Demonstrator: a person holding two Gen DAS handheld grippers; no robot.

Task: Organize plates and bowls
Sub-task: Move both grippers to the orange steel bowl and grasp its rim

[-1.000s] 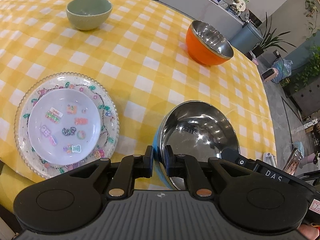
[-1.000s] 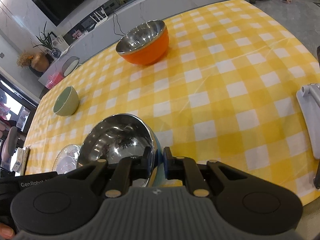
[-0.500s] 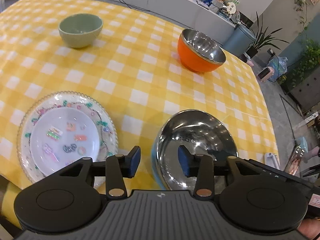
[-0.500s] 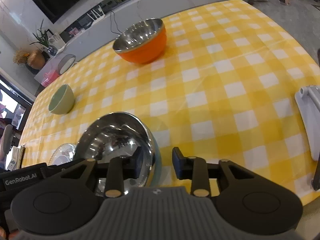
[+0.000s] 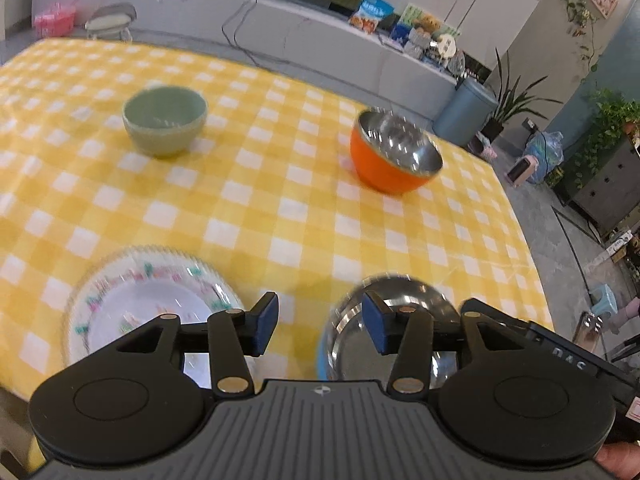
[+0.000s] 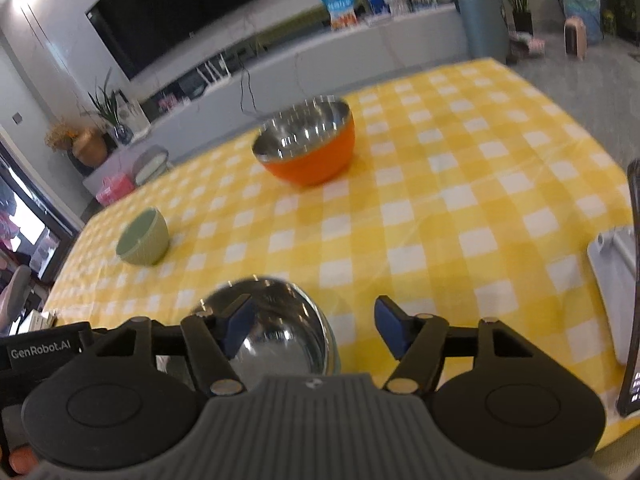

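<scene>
A steel bowl with a blue outside [image 5: 394,344] [image 6: 276,332] sits on the yellow checked tablecloth [image 5: 280,216] near the front edge. My left gripper [image 5: 319,322] is open and raised above the bowl's left rim. My right gripper [image 6: 312,322] is open and raised above its right rim. A patterned plate stack [image 5: 148,304] lies at the front left. An orange steel bowl [image 5: 394,160] [image 6: 308,146] stands at the far right. A green bowl [image 5: 165,125] [image 6: 143,242] stands at the far left.
A white stand [image 6: 616,276] and a dark phone [image 6: 632,320] are at the table's right edge. Beyond the table are a grey counter [image 5: 320,48], a blue bin [image 5: 466,108] and a stool [image 5: 110,22].
Both grippers let go of the blue steel bowl's rim, opened wide, and pulled up and back. The bowl stays on the table.
</scene>
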